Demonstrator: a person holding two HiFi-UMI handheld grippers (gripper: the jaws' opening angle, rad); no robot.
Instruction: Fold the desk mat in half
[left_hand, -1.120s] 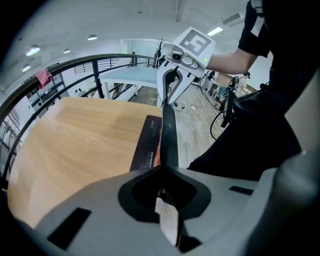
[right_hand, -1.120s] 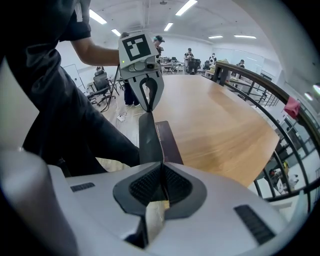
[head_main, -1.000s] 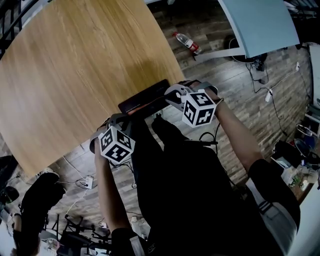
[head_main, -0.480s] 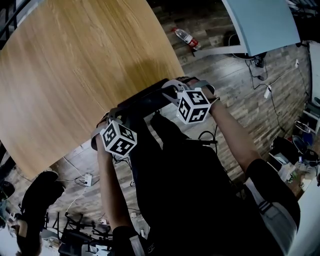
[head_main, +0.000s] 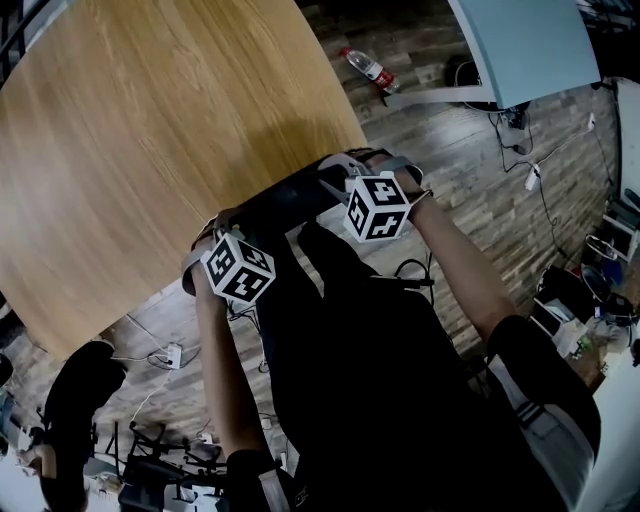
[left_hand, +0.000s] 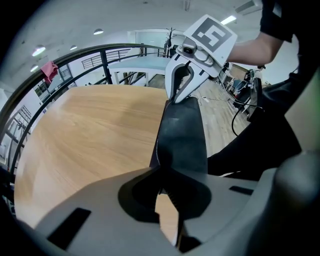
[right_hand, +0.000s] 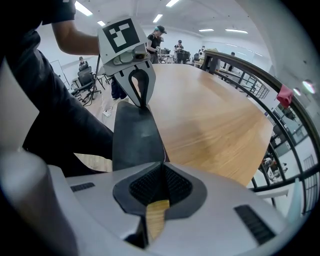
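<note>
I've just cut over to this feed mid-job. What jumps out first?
The dark desk mat spans the gap between the left gripper and the right gripper, both shut on it, at the near edge of the large wooden table. Beyond the table's far corner, a plastic bottle lies on the plank floor.

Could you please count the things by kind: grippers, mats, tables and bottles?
Grippers: 2, left gripper and right gripper
Desk mat: 1
Tables: 2, wooden table and blue table
Bottle: 1
Total: 6
</note>
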